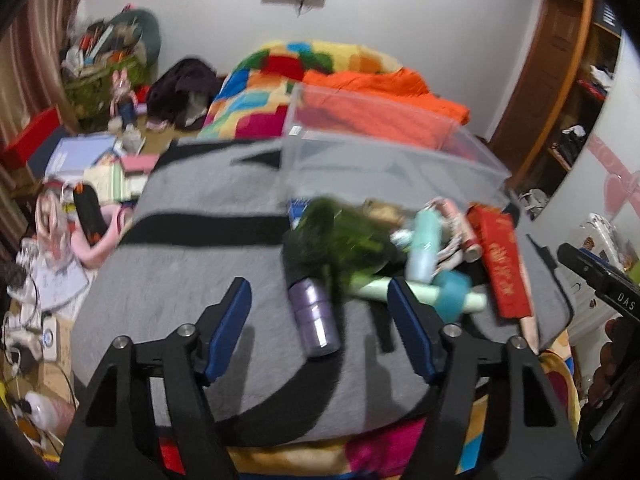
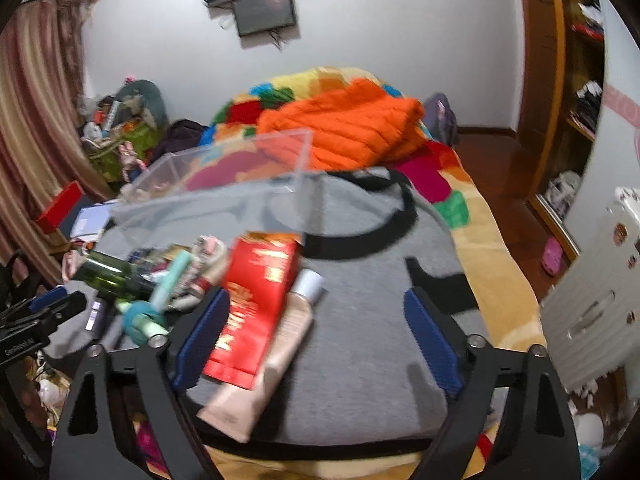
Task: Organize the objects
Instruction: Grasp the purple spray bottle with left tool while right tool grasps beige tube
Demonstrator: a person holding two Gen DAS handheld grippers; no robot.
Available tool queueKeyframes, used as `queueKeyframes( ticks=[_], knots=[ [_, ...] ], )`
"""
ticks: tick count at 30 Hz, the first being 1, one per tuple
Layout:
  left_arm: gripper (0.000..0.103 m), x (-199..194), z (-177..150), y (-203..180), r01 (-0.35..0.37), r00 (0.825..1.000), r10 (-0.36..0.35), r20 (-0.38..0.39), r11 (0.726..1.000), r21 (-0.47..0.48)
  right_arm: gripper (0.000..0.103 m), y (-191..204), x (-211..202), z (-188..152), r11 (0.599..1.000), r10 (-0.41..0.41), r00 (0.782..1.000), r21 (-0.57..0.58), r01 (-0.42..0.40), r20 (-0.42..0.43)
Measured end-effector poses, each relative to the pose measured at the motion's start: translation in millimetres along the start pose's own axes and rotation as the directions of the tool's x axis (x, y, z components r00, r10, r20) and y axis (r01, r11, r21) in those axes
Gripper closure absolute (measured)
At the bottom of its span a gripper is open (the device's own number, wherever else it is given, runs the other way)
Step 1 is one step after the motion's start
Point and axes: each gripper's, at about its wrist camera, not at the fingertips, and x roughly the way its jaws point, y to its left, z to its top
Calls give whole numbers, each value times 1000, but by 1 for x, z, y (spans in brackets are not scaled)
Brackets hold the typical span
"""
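A pile of small items lies on a grey cloth with black stripes point(image 1: 180, 280) spread over the bed. My left gripper point(image 1: 318, 292) stands open over a purple cylinder point(image 1: 314, 316), which lies between the fingers untouched. Just beyond are a dark green bottle point(image 1: 340, 236), a mint bottle point(image 1: 424, 248) and a pale green tube point(image 1: 376, 286) with a blue ring point(image 1: 452, 292). My right gripper point(image 2: 316, 296) is open around a red packet point(image 2: 256, 300) and a beige tube point(image 2: 276, 352). Its left pad point(image 2: 200, 336) sits close beside the packet. A clear plastic box point(image 1: 384, 164) stands empty behind the pile.
An orange quilted jacket point(image 2: 348, 132) lies on the colourful blanket point(image 2: 452, 200) behind the box. Books, bags and cables clutter the floor at the left point(image 1: 96, 168). A wooden wardrobe point(image 2: 560, 120) and a white drawer unit point(image 2: 600, 308) stand at the right.
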Motion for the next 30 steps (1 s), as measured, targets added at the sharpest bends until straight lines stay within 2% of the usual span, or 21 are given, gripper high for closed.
queueKeyframes(
  ticks=[3,6,8,11,14,20,22,24,30],
  knots=[
    [39,16,-7,8,-7,999,6,-47,1000,-24,32,-10,11,-7,999,8,998,36,-5,-60],
    [42,28,-9,9,-23,997,21,-69,999,-27,33,-12,18,-15,998,36,994,55,-31,-108],
    [42,30,-7,7,-48,998,47,-53,999,-11,33,-9,20,-18,998,46,992,49,-40,-121],
    [45,36,-1,6,-59,997,58,-47,998,-1,34,-1,25,-19,1000,18,993,28,-15,-120],
    [53,41,3,7,-80,996,80,-43,997,7,47,2,37,-15,1000,-3,991,20,5,-135],
    [65,49,11,10,-86,996,86,-36,996,2,48,8,54,-5,1000,-9,991,0,9,-133],
    [73,51,12,11,-85,996,85,-29,996,-1,49,12,58,-2,1000,-1,991,-6,0,-135],
    [78,51,12,12,-85,996,85,-24,996,-1,60,12,63,0,1000,17,991,2,-17,-136],
    [78,44,7,14,-98,995,98,-7,995,11,74,10,63,1,999,47,990,14,-45,-134]
  ],
)
